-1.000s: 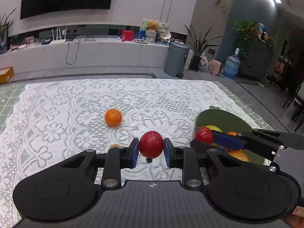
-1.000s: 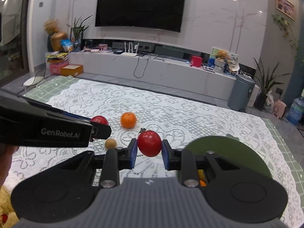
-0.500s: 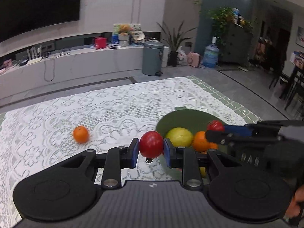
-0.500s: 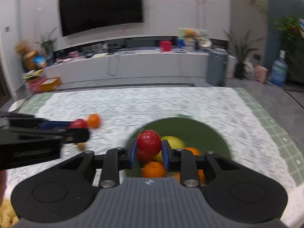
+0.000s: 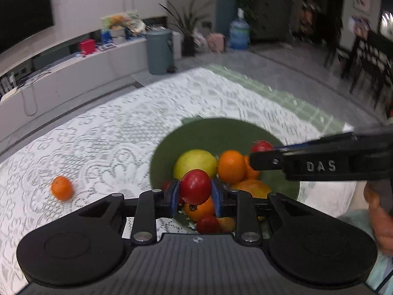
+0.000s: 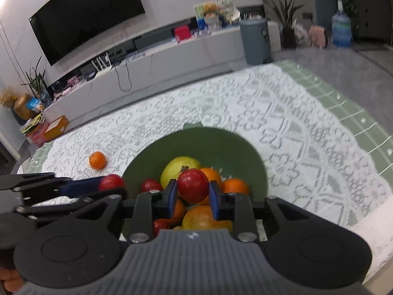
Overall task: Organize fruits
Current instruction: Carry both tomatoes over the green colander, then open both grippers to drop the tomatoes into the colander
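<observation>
above the green bowl (image 6: pixel 255 164) of fruit, both grippers' fingers (image 5: pixel 173 194) each clamped on a glossy red tomato (image 5: pixel 195 189)

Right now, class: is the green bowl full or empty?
Partly full: the green bowl holds a yellow fruit, oranges and small red ones.
</observation>
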Action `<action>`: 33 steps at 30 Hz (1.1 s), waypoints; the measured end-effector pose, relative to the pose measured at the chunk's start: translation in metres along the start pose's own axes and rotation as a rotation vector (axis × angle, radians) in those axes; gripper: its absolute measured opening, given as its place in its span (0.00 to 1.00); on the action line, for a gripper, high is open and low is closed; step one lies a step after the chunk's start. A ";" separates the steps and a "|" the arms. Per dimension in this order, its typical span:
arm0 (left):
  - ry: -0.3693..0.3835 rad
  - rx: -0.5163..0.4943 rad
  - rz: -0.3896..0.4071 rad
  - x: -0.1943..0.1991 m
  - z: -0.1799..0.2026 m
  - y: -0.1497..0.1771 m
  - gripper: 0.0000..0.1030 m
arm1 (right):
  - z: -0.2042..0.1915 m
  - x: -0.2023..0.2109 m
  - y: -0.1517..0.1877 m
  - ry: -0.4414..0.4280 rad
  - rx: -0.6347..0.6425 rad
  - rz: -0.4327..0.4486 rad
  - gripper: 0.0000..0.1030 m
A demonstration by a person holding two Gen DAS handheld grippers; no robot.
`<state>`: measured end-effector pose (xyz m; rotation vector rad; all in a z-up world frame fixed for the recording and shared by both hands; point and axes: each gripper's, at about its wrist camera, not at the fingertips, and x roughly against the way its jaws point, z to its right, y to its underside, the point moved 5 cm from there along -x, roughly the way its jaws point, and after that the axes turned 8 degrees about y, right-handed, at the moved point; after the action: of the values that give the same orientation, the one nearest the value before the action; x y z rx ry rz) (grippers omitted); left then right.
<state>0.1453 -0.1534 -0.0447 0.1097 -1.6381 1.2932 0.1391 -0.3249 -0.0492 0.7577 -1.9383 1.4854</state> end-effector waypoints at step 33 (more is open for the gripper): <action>0.043 -0.092 -0.128 -0.048 -0.003 0.019 0.34 | -0.016 -0.068 -0.003 -0.098 -0.013 -0.261 0.28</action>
<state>0.1595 -0.1658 -0.0933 0.1282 -1.6243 1.1152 0.1881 -0.3040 -0.0938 1.0509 -1.8347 1.2984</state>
